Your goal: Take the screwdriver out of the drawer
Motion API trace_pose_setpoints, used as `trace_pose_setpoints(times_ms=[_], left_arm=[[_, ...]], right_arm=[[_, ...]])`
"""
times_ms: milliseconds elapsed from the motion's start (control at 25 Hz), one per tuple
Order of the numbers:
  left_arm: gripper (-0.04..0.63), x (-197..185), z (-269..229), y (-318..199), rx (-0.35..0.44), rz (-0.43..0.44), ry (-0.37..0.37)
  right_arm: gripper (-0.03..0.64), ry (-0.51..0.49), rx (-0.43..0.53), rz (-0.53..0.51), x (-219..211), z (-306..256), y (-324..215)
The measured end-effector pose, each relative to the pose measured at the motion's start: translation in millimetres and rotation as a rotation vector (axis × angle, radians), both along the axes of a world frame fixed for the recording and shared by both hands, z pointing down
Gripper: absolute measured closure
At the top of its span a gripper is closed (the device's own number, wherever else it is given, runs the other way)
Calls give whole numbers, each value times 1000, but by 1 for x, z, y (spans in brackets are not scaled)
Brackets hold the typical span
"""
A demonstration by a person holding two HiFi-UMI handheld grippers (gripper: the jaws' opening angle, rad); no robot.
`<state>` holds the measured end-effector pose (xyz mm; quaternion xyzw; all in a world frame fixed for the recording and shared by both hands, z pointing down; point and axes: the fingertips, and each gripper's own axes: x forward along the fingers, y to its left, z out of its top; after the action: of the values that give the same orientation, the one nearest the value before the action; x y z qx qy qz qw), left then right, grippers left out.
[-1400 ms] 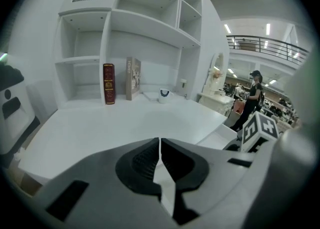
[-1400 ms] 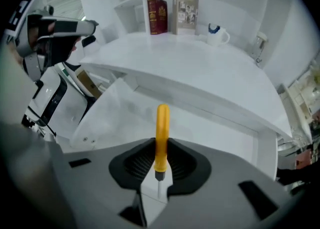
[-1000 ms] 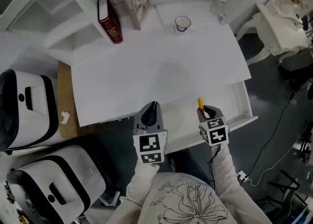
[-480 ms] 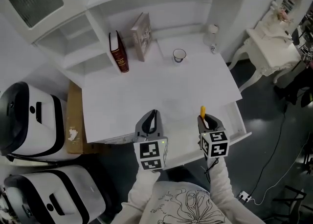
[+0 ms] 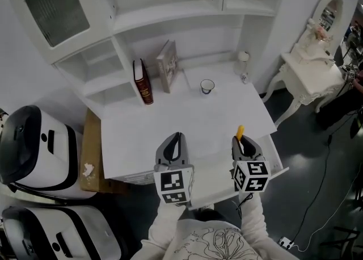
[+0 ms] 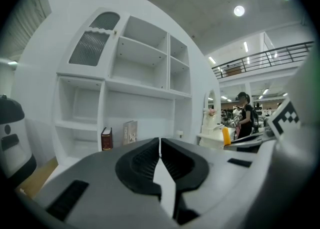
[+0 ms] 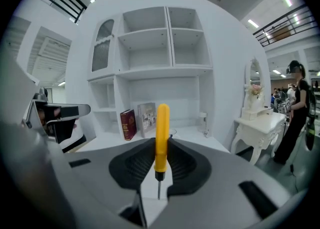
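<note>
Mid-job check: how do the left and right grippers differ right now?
The right gripper is shut on the yellow screwdriver; the left gripper holds nothing. The right gripper's jaws are held apart by the upright handle; the left gripper's jaws meet at the tips. Both point toward the white shelves, side by side.

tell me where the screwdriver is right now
The screwdriver stands handle-up, clamped in the right gripper, lower right in the head view, over the open drawer.

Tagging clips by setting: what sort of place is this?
Likely a large showroom or studio hall, not a home: white shelved desk, ornate white dressing table, and a black-railed mezzanine with strip ceiling lights behind.
</note>
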<state>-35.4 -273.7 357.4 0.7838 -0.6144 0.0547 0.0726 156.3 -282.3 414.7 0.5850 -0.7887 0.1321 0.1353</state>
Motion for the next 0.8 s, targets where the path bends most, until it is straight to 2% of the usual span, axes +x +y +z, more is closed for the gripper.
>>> trace_pose_setpoints(times_ms=[360, 800], left_arm=[[583, -2, -29, 7, 69, -16, 0], [583, -1, -34, 19, 83, -34, 0]], right_arm=[[546, -36, 126, 12, 2, -45, 3], [546, -60, 191, 4, 0, -61, 13]])
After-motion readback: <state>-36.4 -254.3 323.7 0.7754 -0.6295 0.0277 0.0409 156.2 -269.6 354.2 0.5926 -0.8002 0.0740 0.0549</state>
